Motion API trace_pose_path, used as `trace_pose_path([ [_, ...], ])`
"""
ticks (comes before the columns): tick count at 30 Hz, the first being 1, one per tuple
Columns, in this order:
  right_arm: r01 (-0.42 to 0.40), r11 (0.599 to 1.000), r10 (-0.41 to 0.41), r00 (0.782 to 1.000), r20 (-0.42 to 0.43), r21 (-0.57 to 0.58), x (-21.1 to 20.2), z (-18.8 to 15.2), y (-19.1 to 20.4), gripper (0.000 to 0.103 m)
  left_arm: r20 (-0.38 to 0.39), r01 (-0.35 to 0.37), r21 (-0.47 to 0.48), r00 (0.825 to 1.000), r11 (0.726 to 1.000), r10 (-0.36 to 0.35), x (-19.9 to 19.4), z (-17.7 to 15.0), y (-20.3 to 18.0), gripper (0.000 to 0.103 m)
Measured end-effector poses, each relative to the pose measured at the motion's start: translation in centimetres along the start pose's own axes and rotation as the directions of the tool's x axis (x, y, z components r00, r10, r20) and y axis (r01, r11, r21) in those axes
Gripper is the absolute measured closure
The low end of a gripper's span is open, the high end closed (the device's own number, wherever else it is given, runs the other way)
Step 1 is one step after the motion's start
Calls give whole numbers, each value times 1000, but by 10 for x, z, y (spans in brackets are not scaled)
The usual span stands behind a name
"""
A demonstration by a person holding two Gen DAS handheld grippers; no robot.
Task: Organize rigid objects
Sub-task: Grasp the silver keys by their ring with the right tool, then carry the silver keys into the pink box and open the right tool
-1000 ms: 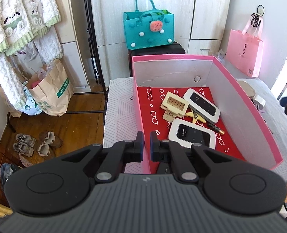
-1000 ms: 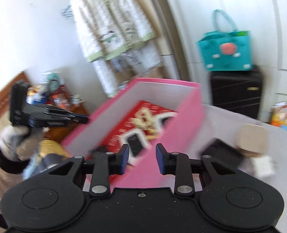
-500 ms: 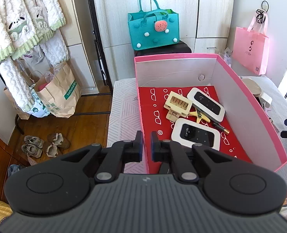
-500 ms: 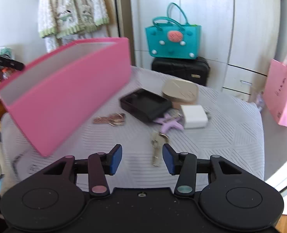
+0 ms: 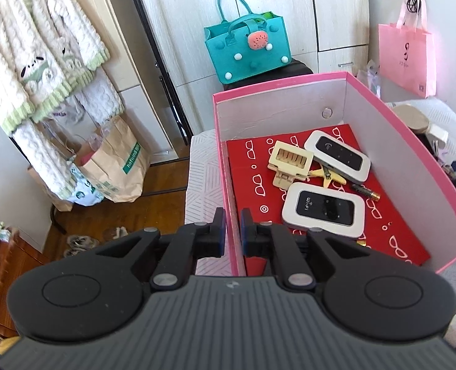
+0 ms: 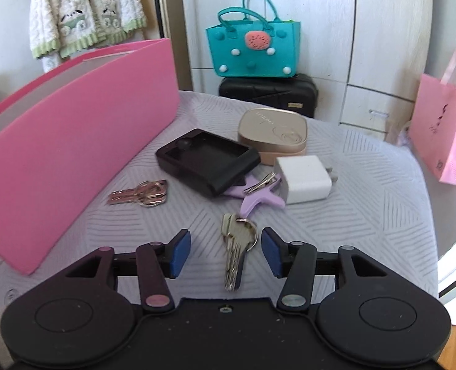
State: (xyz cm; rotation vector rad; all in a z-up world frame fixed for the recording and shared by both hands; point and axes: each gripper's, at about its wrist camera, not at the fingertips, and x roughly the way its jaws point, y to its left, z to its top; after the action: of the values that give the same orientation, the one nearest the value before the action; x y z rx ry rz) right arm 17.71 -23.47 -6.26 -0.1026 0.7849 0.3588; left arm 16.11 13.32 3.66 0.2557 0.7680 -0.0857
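Bright daylight from the right — sharp frames, soft shadows, fisheye-bent edges.

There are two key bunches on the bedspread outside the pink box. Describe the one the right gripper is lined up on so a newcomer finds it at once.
Start at the pink box on the bedspread and come toward the camera. The silver keys lie between the fingers of the right gripper, which have just been opening and do not touch them. The other bunch is coppery, beside the box wall.

A teal felt bag (image 6: 254, 51) sits on a black suitcase (image 6: 268, 92); a pink shopping bag (image 6: 446, 132) hangs nearby.
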Motion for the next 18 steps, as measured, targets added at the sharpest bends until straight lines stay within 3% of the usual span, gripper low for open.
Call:
trace_pose_path([
  [2,-12,1000,12,1000,-2,-3,-3,2,3,73,-1,0,6,1000,1000,0,0,0,0,94],
  [18,-45,998,44,998,43,35,-33,9,10,73,15,35,-12,999,999,-35,-1,-4,7,94],
])
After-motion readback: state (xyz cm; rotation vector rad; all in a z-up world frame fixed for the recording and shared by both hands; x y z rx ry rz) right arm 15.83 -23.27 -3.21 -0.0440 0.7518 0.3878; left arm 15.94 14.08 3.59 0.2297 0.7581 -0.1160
